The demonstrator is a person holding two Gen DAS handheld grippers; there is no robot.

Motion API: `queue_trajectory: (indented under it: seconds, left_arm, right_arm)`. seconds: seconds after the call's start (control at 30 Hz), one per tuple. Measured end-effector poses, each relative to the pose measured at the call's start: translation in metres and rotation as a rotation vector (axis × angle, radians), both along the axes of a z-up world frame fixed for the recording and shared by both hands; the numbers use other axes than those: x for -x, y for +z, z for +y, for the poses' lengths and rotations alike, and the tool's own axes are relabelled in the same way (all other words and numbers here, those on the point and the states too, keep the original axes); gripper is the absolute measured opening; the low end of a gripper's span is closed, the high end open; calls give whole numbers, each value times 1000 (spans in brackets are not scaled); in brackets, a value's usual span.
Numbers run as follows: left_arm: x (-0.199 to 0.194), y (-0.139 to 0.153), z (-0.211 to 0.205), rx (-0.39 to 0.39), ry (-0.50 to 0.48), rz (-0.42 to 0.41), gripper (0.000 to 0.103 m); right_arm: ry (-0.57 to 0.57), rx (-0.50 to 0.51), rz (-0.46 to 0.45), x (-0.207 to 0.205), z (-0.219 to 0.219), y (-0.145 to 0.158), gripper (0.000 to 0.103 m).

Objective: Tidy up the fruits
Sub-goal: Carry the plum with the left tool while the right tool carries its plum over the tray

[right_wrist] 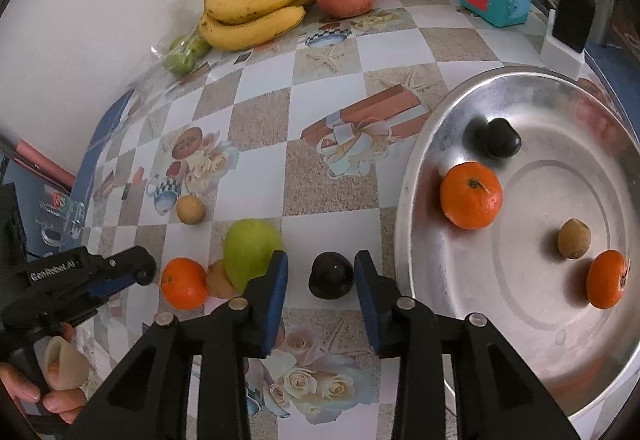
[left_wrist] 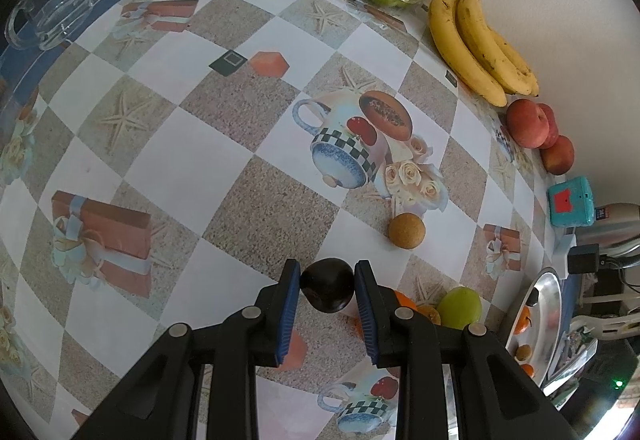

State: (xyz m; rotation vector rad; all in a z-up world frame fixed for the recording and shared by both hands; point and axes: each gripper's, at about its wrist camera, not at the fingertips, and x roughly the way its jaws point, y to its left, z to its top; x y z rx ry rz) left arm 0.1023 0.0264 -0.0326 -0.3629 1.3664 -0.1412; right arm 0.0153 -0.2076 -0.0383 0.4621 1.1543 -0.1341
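Left gripper [left_wrist: 327, 286] clamped on a dark plum [left_wrist: 327, 285] above the checked tablecloth [left_wrist: 160, 144], right gripper [right_wrist: 321, 274] spread wide, a second dark plum [right_wrist: 331, 275] lying between its blue pads untouched, steel tray [right_wrist: 416, 168] just right.

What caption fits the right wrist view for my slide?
Open right claw straddles a dark plum on the table beside the fruit tray.
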Motion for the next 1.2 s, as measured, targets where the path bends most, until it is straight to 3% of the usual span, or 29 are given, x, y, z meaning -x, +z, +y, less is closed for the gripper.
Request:
queue_trajectory:
  seconds: [0.2, 0.27, 0.33, 0.43, 0.67, 0.83, 0.97, 1.1, 1.2]
  left_arm:
    - [0, 0, 1, 4, 0, 1, 30]
    - [-1, 0, 1, 8, 1, 2, 30]
    - [-1, 0, 2, 9, 2, 2, 30]
    - [-1, 2, 3, 14, 2, -3, 30]
    - [-2, 4, 3, 9, -1, -11, 30]
    - [-2, 4, 2, 9, -5, -13, 30]
    - [-2, 4, 2, 9, -7, -15, 30]
    - [-2, 4, 1, 12, -8, -16, 30]
    - [-3, 4, 2, 13, -7, -16, 30]
  right_arm:
    - [34, 81, 37, -4, 10, -7, 36]
    - [27, 69, 32, -4, 8, -8, 36]
    - [3, 47, 18, -1, 2, -5, 27]
    - [-30, -2, -18, 3, -6, 3, 23]
    - [-46, -13, -25, 4, -9, 5, 23]
    - [-1, 24, 16, -2, 3, -2, 35]
    - [31, 111, 44, -6, 13, -5, 35]
    - [38, 109, 51, -6, 13, -10, 34]
    - [29, 112, 49, -7, 11, -10, 26]
